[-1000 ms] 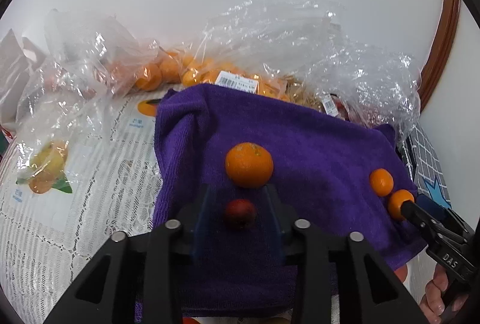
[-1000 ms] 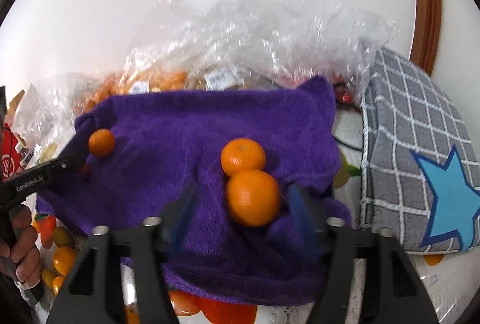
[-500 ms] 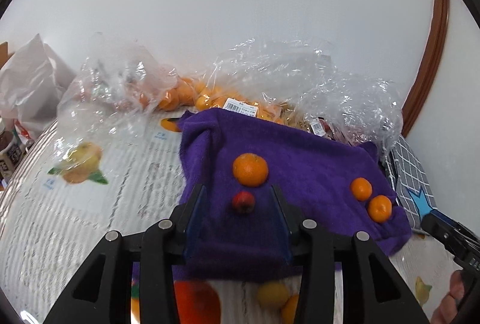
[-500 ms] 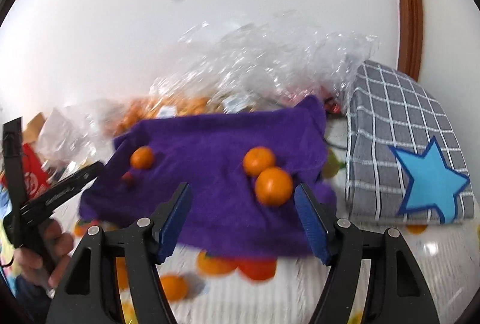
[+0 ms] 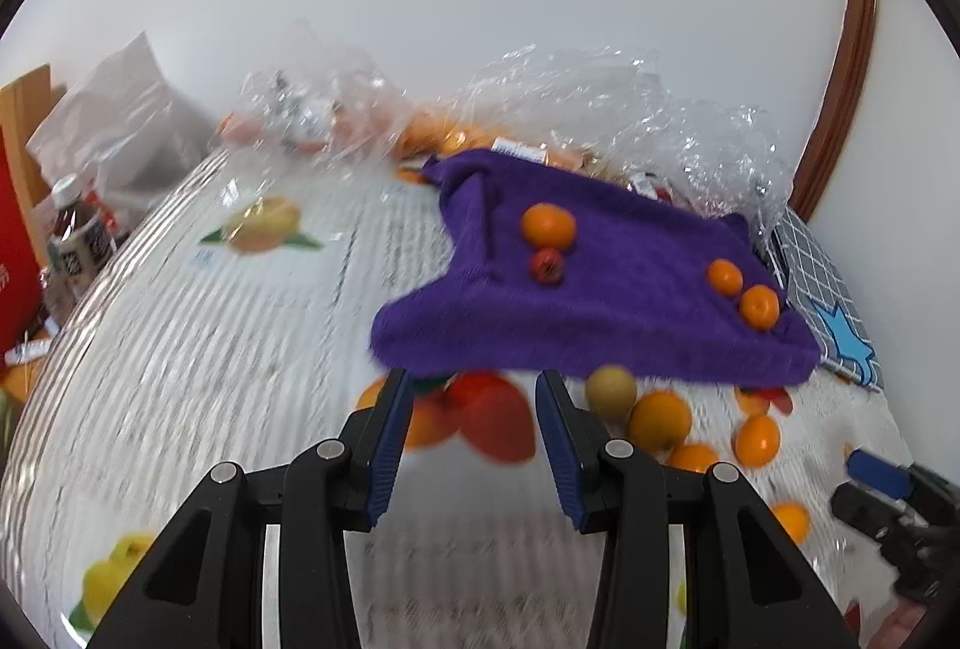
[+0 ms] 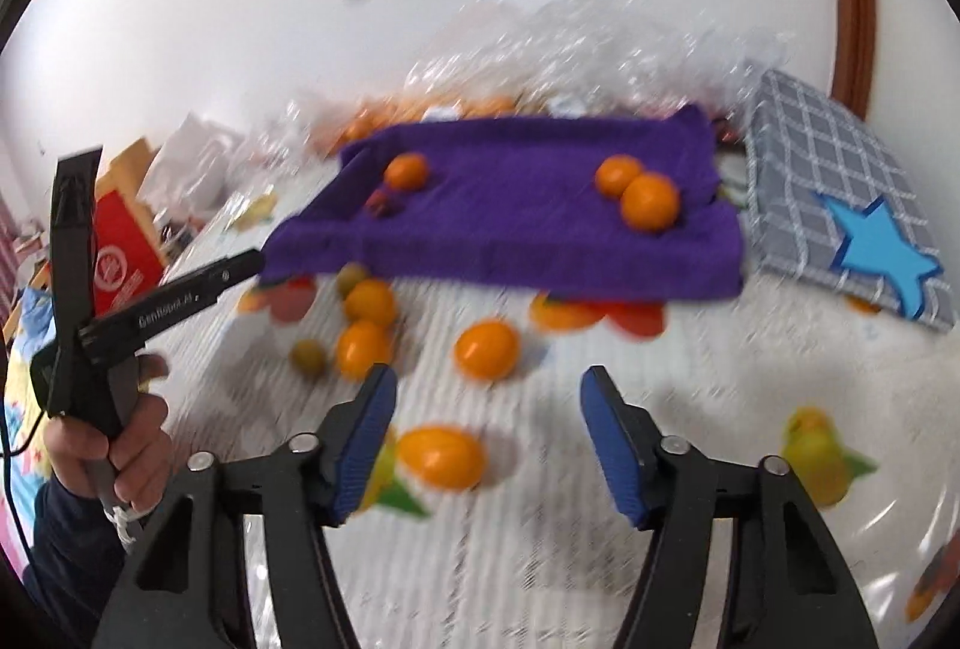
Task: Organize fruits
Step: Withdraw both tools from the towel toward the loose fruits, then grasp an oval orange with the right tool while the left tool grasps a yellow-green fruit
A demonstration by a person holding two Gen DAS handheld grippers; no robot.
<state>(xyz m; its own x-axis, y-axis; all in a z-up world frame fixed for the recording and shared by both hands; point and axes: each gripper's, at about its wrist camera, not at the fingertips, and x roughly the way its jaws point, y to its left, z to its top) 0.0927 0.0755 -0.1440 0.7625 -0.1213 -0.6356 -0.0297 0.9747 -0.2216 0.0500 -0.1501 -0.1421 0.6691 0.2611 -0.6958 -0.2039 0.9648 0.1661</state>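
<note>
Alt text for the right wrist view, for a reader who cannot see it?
The open right claw hangs empty over a fruit-print tablecloth strewn with small orange fruits. Beyond, a purple towel holds three oranges; the left claw reaches toward its corner.

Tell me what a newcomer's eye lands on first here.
The purple towel at the table's far side, with three oranges and a small red fruit on it. Then the loose oranges on the white tablecloth before it, and the star-patched grey cushion to its right.
</note>
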